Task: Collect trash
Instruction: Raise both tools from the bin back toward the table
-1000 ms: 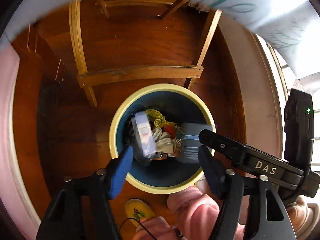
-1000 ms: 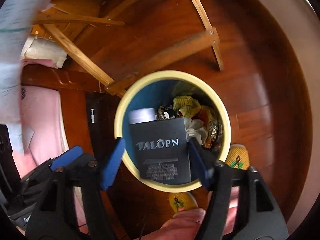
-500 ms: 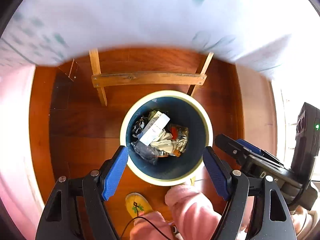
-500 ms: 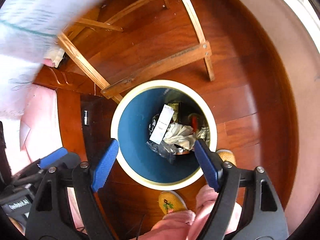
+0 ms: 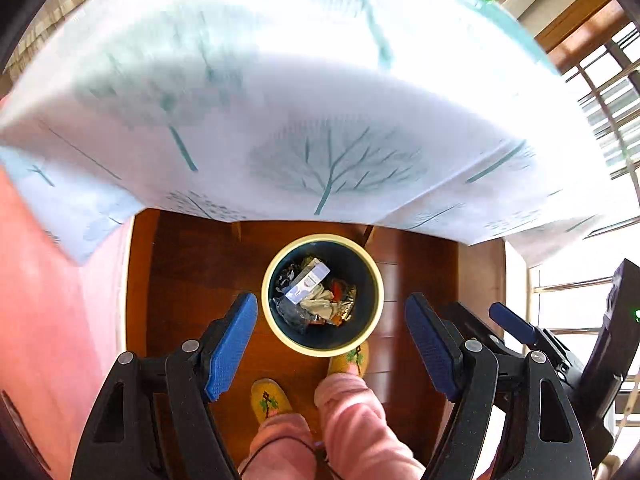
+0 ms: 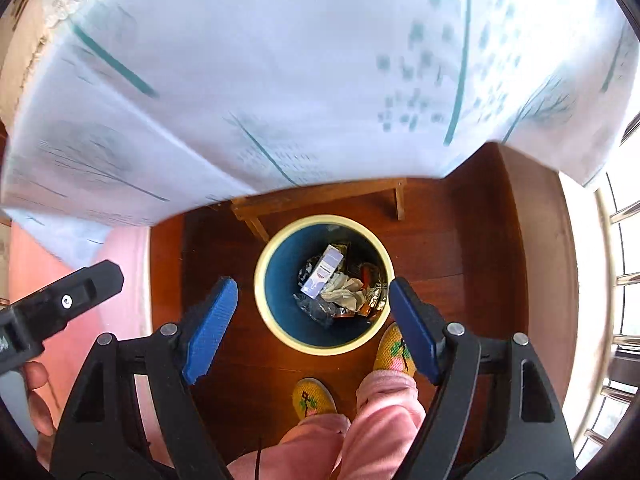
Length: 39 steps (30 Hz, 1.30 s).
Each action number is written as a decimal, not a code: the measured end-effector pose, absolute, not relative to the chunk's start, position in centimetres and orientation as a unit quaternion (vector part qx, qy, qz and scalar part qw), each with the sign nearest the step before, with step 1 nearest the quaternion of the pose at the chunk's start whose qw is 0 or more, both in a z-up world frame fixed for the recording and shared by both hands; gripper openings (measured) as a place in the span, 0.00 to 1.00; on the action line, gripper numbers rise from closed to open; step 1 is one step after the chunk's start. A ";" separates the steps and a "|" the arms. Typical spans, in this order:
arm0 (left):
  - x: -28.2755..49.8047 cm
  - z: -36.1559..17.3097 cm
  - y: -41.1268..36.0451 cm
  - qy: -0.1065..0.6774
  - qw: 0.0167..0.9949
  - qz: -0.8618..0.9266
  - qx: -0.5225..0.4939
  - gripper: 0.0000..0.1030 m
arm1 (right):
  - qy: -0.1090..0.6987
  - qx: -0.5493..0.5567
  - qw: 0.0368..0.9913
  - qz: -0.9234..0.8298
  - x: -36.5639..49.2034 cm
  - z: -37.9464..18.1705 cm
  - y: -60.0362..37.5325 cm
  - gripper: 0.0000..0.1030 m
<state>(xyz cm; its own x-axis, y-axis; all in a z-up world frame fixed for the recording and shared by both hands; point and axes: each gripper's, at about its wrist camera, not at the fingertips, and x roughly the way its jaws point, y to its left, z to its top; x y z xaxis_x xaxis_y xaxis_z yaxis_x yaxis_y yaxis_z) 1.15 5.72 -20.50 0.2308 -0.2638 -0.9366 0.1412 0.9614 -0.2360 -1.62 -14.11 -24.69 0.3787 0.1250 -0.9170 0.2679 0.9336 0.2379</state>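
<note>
A round trash bin with a cream rim and blue inside stands on the wooden floor; it also shows in the right wrist view. In it lie a white box, crumpled paper and foil wrappers. My left gripper is open and empty, high above the bin. My right gripper is open and empty, also high above the bin. The right gripper shows at the right of the left wrist view.
A white tablecloth with green tree print hangs over the table edge above the bin. Wooden table legs and a crossbar stand behind the bin. The person's pink trousers and yellow slippers are beside the bin. A window railing is at right.
Both grippers let go of their trash, the white box and the dark box, into the bin. Both then rose well above it, so the tablecloth now fills the upper view.
</note>
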 end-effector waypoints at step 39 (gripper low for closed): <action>5.0 19.5 6.3 0.371 0.905 -0.209 0.018 0.63 | 0.289 0.083 0.952 -0.058 -1.5 18.6 -11.7 0.74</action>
